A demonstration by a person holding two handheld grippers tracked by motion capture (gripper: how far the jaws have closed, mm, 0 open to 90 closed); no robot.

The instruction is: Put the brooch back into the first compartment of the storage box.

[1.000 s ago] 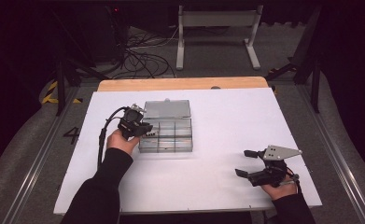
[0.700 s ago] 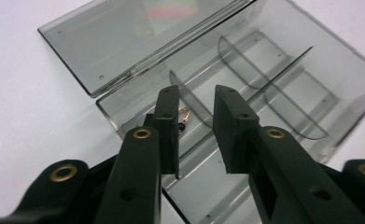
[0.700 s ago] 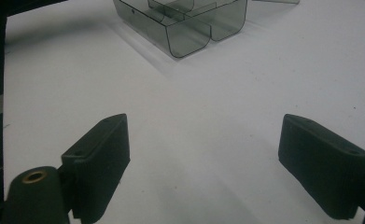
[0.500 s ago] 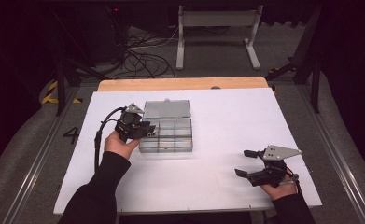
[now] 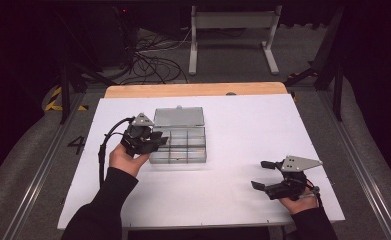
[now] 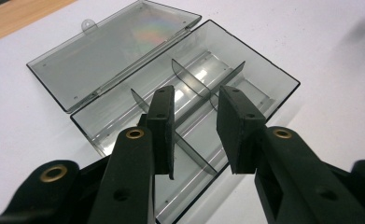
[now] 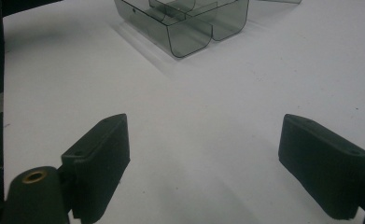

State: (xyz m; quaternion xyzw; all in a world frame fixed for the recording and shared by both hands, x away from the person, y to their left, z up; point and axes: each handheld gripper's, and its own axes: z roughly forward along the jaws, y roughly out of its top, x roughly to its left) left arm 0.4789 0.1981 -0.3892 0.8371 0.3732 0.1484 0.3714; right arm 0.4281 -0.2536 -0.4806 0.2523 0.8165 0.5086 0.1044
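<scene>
A smoky clear plastic compartment box [image 5: 183, 145] sits on the white table, its lid [image 5: 179, 117] folded flat behind it. Dividers split the box [image 6: 245, 79] into several cells, and I see nothing in those that show. My left gripper [image 5: 155, 140] hovers over the box's left end. Its jaws have just been opening, and the left gripper [image 6: 196, 116] holds nothing in the narrow gap. My right gripper [image 5: 261, 174] rests near the front right of the table, open wide and empty [image 7: 203, 158], facing the box [image 7: 189, 23] from a distance.
The white table top [image 5: 243, 125] has a wooden strip [image 5: 198, 90] along its back edge. Beyond it on the floor lie black cables [image 5: 148, 55] and a white metal stand [image 5: 233, 22]. Metal rails run along both sides of the table.
My left gripper has lifted slightly over the box's left end and its jaws stand a little wider apart. The right gripper has stayed put.
</scene>
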